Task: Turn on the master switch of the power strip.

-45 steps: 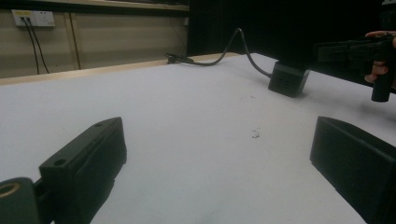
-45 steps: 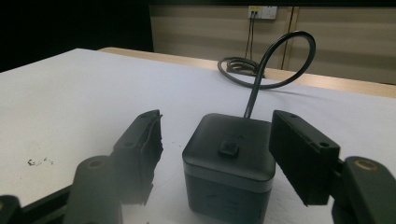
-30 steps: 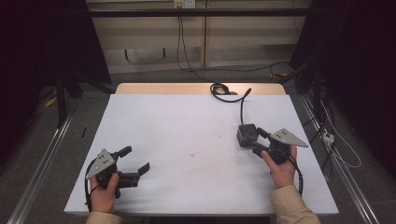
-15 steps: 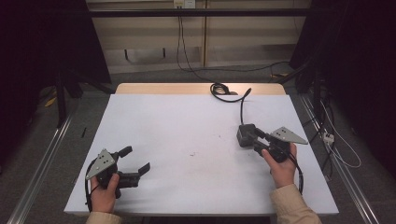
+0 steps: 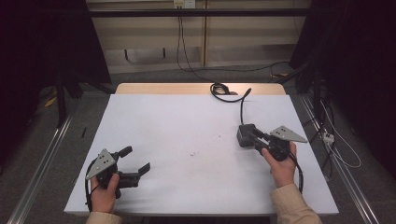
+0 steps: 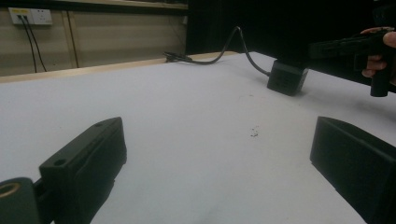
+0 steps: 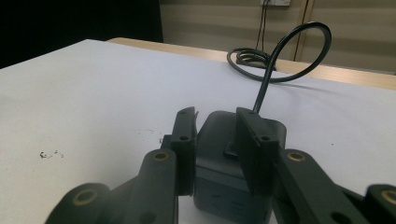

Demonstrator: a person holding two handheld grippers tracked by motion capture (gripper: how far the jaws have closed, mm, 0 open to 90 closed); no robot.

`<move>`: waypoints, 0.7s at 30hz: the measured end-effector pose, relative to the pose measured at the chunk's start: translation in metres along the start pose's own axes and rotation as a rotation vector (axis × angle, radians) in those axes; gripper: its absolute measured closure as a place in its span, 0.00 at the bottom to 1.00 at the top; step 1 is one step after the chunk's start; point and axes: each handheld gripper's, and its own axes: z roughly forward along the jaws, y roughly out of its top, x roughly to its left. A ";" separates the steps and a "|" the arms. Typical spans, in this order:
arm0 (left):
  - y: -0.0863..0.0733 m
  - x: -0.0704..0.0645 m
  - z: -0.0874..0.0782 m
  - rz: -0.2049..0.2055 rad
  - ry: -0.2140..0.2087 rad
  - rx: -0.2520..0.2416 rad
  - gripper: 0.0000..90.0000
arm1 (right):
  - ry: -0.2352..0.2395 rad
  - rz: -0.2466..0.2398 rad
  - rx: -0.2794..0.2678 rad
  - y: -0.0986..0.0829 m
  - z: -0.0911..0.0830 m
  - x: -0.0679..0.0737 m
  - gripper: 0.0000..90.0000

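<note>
We find our right gripper (image 5: 252, 136) clenched on the black power adapter (image 5: 244, 135) at right, our left gripper (image 5: 136, 162) released near left.

Black two-jaw tongs (image 5: 140, 159) and (image 5: 251, 135) are topped by grey three-cornered plates, black cables are trailed, and beige sleeves (image 5: 294, 207) are worn.
</note>
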 end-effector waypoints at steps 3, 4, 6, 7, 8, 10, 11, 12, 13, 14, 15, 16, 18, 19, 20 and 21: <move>0.000 0.000 0.000 0.000 0.001 0.002 0.04 | 0.003 0.004 0.001 0.000 0.001 0.000 0.81; 0.000 0.000 0.000 0.000 0.001 0.002 0.04 | 0.004 0.001 0.004 0.000 0.001 0.000 0.82; 0.000 0.000 0.000 0.002 0.000 0.003 0.04 | 0.001 0.001 0.007 0.000 0.002 0.000 0.82; 0.000 0.000 0.000 0.002 0.000 0.002 0.04 | 0.003 0.002 0.006 -0.001 0.002 -0.001 0.83; 0.000 0.000 0.000 0.001 -0.001 0.002 0.04 | 0.003 0.004 0.005 0.000 0.002 0.000 0.83; 0.000 0.000 0.000 0.000 0.000 0.002 0.04 | 0.004 0.000 0.005 0.000 0.002 -0.001 0.84; 0.000 0.000 0.000 0.000 0.000 0.001 0.04 | 0.003 0.001 0.004 0.000 0.002 -0.001 0.84; 0.000 0.000 0.000 0.001 0.000 0.002 0.04 | 0.003 0.001 0.004 0.000 0.002 -0.001 0.84; 0.000 0.000 0.000 0.000 0.001 0.001 0.04 | 0.003 -0.001 0.006 0.000 0.002 -0.002 0.85; 0.000 0.000 0.000 0.000 0.001 0.001 0.04 | 0.003 -0.002 0.007 0.000 0.002 -0.002 0.85; 0.000 0.000 0.000 0.000 0.000 0.002 0.04 | 0.001 -0.003 0.007 0.000 0.003 -0.002 0.86; 0.000 0.000 0.000 0.002 0.001 0.004 0.04 | -0.001 -0.005 0.009 0.000 0.003 -0.002 0.86; 0.000 0.000 0.000 0.002 0.001 0.003 0.04 | 0.000 -0.004 0.010 0.000 0.003 -0.002 0.87; 0.000 0.000 0.000 0.001 0.001 0.003 0.04 | -0.001 -0.004 0.012 0.000 0.003 -0.003 0.88; 0.000 0.000 0.000 0.000 0.001 0.003 0.04 | -0.002 -0.004 0.012 0.000 0.003 -0.003 0.88; 0.000 0.000 0.000 0.002 0.002 0.004 0.04 | 0.000 -0.005 0.016 0.000 0.003 -0.003 0.89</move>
